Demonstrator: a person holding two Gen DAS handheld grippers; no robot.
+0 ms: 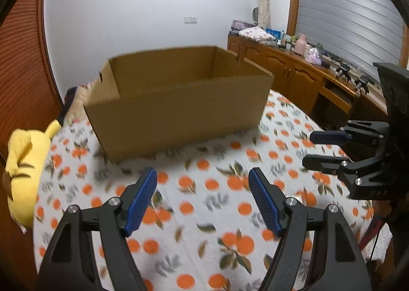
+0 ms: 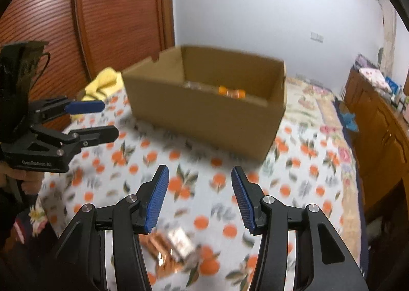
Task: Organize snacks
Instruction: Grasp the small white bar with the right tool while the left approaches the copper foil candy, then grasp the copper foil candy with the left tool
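The left claw (image 1: 202, 176), a black two-finger gripper with ribbed blue pads, is hovering released over the white bedsheet printed with oranges and leaves (image 1: 209, 204), its jaws spread wide and gripping nothing. Straight ahead of it, the open brown cardboard box (image 1: 179, 104) is sitting on the sheet, its near wall facing the claw. Off to the right of this claw, the right claw (image 1: 310, 149) is showing side-on, apart from the box. To the left, a yellow plush toy (image 1: 23, 168) is lying at the edge of the bed.

The right claw (image 2: 199, 178) is likewise hanging released above the sheet (image 2: 288, 188), fingers parted and holding nothing. Ahead of it and slightly right, the cardboard box (image 2: 204, 114) is standing open, and inside, by its far wall, orange-capped snack items (image 2: 231, 92) are lying, too blurred to identify further. Just below this claw's fingers, near its left pad, a shiny copper-and-silver snack packet (image 2: 171, 245) is resting on the sheet, blurred and untouched. On the left, the left claw (image 2: 110, 119) is pointing towards the box, also parted.
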